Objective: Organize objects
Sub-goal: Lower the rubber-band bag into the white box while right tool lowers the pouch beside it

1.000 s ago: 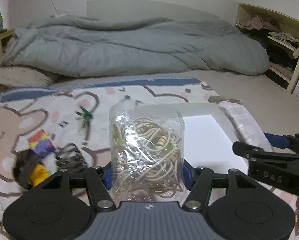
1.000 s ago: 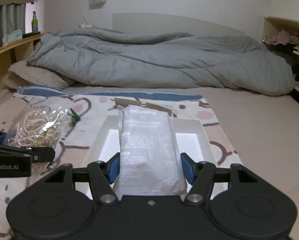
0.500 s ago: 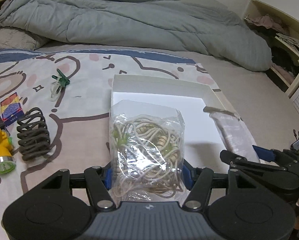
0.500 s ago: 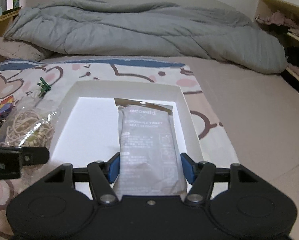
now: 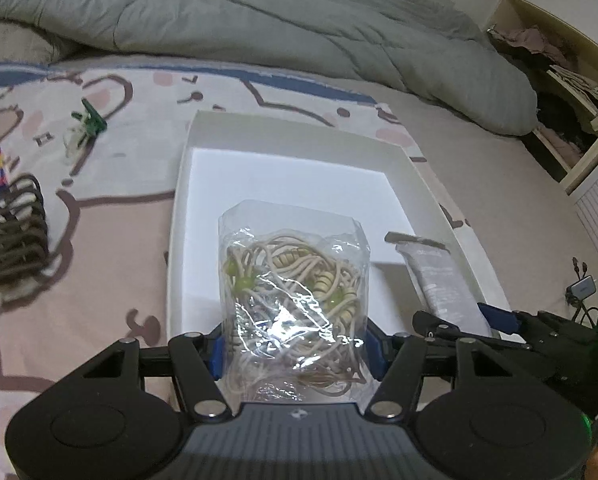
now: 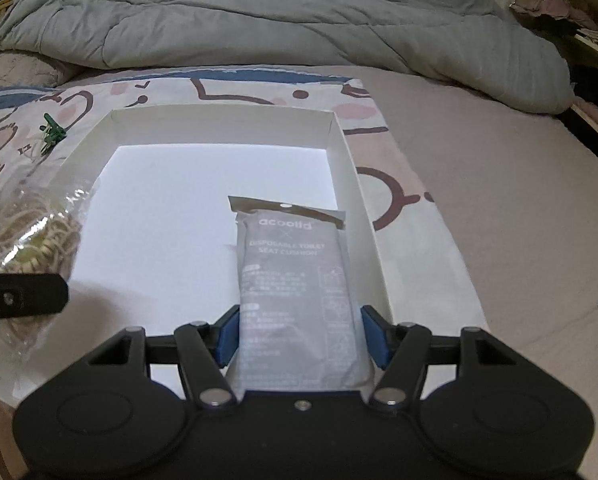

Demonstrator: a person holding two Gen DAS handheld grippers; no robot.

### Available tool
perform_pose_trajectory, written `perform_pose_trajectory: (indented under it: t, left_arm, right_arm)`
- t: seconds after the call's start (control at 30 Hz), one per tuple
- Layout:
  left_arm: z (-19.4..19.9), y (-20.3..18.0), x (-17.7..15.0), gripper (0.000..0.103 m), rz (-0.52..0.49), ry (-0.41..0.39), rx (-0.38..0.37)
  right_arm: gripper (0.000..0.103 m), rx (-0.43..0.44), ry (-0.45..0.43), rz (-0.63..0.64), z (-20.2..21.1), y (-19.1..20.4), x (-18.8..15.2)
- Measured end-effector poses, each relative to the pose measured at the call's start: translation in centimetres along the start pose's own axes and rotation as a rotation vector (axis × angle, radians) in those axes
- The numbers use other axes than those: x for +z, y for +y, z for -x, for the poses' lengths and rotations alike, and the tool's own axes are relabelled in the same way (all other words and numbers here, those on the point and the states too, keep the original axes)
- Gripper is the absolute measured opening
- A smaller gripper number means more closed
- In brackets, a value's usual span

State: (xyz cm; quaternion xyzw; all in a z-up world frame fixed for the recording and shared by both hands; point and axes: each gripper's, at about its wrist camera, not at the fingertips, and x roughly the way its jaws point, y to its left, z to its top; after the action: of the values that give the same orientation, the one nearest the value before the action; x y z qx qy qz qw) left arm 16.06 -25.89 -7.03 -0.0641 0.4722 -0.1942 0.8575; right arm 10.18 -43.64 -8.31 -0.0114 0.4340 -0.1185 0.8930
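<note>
Bed-top white box (image 6: 341, 148) waits below: each claw, left (image 5: 295, 350) clamped on the cord bag (image 5: 295, 292), right (image 6: 301, 338) just easing around the grey packet (image 6: 295, 280), should lower flat inside, then let go

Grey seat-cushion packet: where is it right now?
In the right wrist view the grey packet sits between the right hand-held gripper fingers, over the white box's right side.

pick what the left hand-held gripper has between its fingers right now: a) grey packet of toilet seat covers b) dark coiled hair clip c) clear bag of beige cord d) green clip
c: in the left wrist view the left hand-held gripper has its blue pads on both sides of the clear bag of beige cord, above the white box; the grey packet sits in the right hand-held gripper.
</note>
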Motion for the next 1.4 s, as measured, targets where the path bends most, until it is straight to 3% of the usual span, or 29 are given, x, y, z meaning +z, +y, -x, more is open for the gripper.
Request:
perform_pose_trajectory:
  t: [0.1, 0.3, 0.5, 0.63, 0.77, 0.9, 0.97, 1.2, 1.4]
  left_arm:
    - [-0.4, -0.3, -0.2, 0.063, 0.003, 0.01, -0.001]
    - [-0.9, -0.8, -0.5, 0.063, 0.002, 0.023, 0.016]
    - [-1.5, -2.1, -1.0, 0.062, 0.023, 0.047, 0.0]
    - [-1.8, -2.5, -1.3, 0.063, 0.066, 0.062, -0.018]
    - [-1.9, -2.2, -1.5, 0.077, 0.121, 0.098, -0.051]
    - [-1.2, -2.1, -1.5, 0.076, 0.066, 0.076, -0.026]
    - [-1.0, -1.9, -1.5, 0.075, 0.031, 0.058, -0.009]
    - [-1.1, -1.0, -1.2, 0.05, 0.007, 0.061, -0.009]
    - [-3.2, -1.5, -2.2, 0.049, -0.03, 0.136, -0.021]
  right_arm:
    - [0.07, -0.031, -0.006, 0.018, -0.1, 0.1, -0.3]
    - [0.079, 0.013, -0.037, -0.048, 1.9, -1.0, -0.3]
    - [0.078, 0.031, -0.059, -0.141, 4.5, -2.1, -0.2]
    - [0.073, 0.009, -0.047, -0.199, 5.0, -2.7, -0.2]
    - [0.073, 0.016, -0.046, -0.265, 5.1, -3.7, -0.4]
    - [0.073, 0.021, -0.043, -0.278, 5.1, -3.9, -0.6]
    - [0.073, 0.019, -0.041, -0.269, 5.0, -3.8, -0.7]
    - [0.073, 0.025, -0.048, -0.27, 5.4, -3.8, -0.9]
    - [0.073, 0.038, -0.045, -0.274, 5.3, -3.7, -0.9]
